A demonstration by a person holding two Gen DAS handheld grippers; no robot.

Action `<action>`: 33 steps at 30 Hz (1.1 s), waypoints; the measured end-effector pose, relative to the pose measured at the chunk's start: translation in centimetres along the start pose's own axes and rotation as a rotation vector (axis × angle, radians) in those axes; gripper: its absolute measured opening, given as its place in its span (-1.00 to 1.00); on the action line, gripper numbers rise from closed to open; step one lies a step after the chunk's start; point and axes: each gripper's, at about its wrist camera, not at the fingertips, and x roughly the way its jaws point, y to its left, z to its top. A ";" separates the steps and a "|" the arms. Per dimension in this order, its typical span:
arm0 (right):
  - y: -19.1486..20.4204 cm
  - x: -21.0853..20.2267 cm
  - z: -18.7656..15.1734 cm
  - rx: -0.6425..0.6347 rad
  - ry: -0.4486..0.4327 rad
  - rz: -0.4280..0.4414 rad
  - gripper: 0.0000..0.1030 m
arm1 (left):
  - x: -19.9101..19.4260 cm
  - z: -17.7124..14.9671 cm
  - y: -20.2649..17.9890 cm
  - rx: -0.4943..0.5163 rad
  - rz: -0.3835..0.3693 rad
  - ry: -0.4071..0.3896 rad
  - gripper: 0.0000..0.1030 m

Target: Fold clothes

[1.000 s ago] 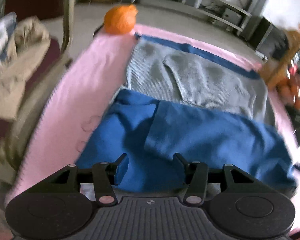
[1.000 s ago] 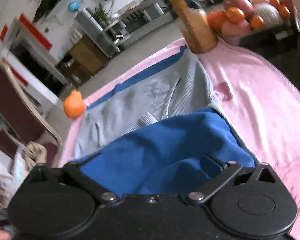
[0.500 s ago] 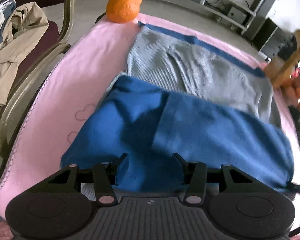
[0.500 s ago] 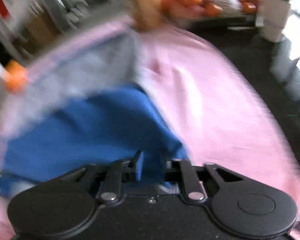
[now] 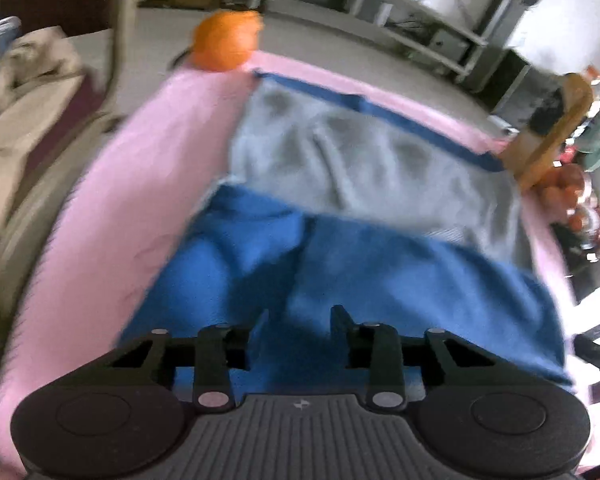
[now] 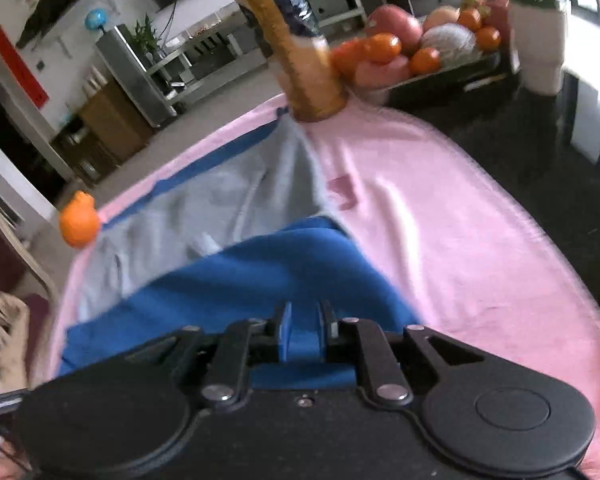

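- Blue fleece-looking garment (image 5: 340,280) is the thing being folded. It lies on a pink blanket (image 5: 112,208), near edge toward both grippers, and its far part overlaps a grey knit garment (image 5: 360,168) that reaches the blanket's far edge.
- Right gripper (image 6: 303,332): jaws pulled in close, pinching a bit of the blue cloth between the pads. That's at the garment's near right corner, where pink blanket starts just to the right.
- Left gripper (image 5: 298,320): fingers spread apart, hovering right above the near edge of the blue garment. Nothing visibly caught between them. The view is blurry, so I can't say if the tips touch the cloth.
- The relation that matters: the blue garment's long axis runs left to right across both views, parallel to the blanket's near edge, and the body of it lies forward from both grippers.
- My guess is the next move is a fold away from the person, which needs both near corners held. The right one is sorted; the left is nearer the left corner but would need to close on fabric first.
- Other stuff around: an orange toy (image 5: 226,44) at the blanket's far left corner, a tall snack bag (image 6: 288,36) at the far right corner, a fruit tray (image 6: 416,56) beyond that, and a chair with beige clothes (image 5: 24,92) off the left edge.
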 end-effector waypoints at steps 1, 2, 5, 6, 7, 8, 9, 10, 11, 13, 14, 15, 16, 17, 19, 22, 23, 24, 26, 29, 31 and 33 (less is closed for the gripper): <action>0.6 0.9 0.3 -0.005 0.007 0.008 -0.74 | 0.5 0.1 -0.6 0.010 -0.024 -0.006 -0.40; 1.2 1.8 0.6 -0.011 0.013 0.016 -0.74 | 1.2 0.1 -1.3 0.021 -0.048 -0.006 -0.40; 2.5 4.0 0.5 -0.023 0.070 0.068 -0.74 | 3.7 -0.9 -3.1 0.101 -0.019 0.010 -0.44; 2.7 4.8 0.2 -0.025 0.106 0.079 -0.73 | 4.2 -1.4 -3.5 0.141 0.007 0.016 -0.46; 2.9 5.6 -0.1 -0.026 0.141 0.089 -0.73 | 4.7 -1.9 -3.8 0.181 0.033 0.021 -0.44; 3.1 6.4 -0.5 -0.048 0.182 0.074 -0.73 | 5.1 -2.4 -4.2 0.220 0.059 0.027 -0.36; 3.4 6.8 -1.0 -0.081 0.214 0.043 -0.75 | 4.9 -2.7 -4.5 0.258 0.086 0.026 -0.32; 3.7 7.0 -1.5 -0.129 0.227 0.019 -0.77 | 4.7 -3.0 -4.5 0.277 0.108 0.038 -0.30; 3.9 6.6 -1.8 -0.159 0.223 0.008 -0.78 | 4.4 -3.3 -4.4 0.283 0.126 0.043 -0.30; 4.0 5.8 -2.2 -0.209 0.231 -0.067 -0.79 | 3.8 -3.6 -3.6 0.274 0.181 0.059 -0.30; 3.8 5.3 -2.5 -0.215 0.223 -0.093 -0.79 | 3.4 -3.6 -3.0 0.256 0.200 0.068 -0.30; 3.6 4.7 -2.7 -0.221 0.216 -0.119 -0.78 | 2.9 -3.5 -2.4 0.238 0.219 0.078 -0.32; 3.4 4.2 -3.0 -0.227 0.208 -0.144 -0.77 | 2.2 -3.3 -1.7 0.209 0.219 0.068 -0.36; 3.2 3.6 -3.2 -0.233 0.200 -0.170 -0.73 | 1.5 -3.1 -1.0 0.180 0.219 0.058 -0.40; 2.1 2.3 -2.9 -0.169 0.175 -0.141 -0.67 | -0.3 -2.1 0.0 0.125 0.189 -0.007 -0.41; 0.7 0.8 -1.2 -0.041 0.109 -0.041 -0.65 | -1.1 0.2 -0.3 0.093 0.110 -0.058 -0.46; 0.2 0.7 -0.4 0.032 0.090 0.019 -0.65 | -1.4 1.0 -0.4 0.082 0.083 -0.075 -0.46; -0.4 0.6 0.5 0.106 0.072 0.081 -0.65 | -1.1 1.7 -0.8 0.079 0.060 -0.083 -0.48; -1.1 1.6 2.2 0.230 0.048 0.179 -0.65 | -0.2 2.9 -1.7 0.081 0.013 -0.087 -0.51; -1.1 4.5 3.5 0.315 0.044 0.252 -0.67 | 2.8 3.3 -3.2 0.119 0.007 -0.068 -0.51; -0.7 7.2 3.6 0.353 0.085 0.290 -0.69 | 4.9 3.1 -3.9 0.138 0.015 -0.053 -0.59; -0.8 9.3 3.1 0.390 0.126 0.326 -0.69 | 6.5 2.7 -3.0 0.102 0.029 -0.036 -0.67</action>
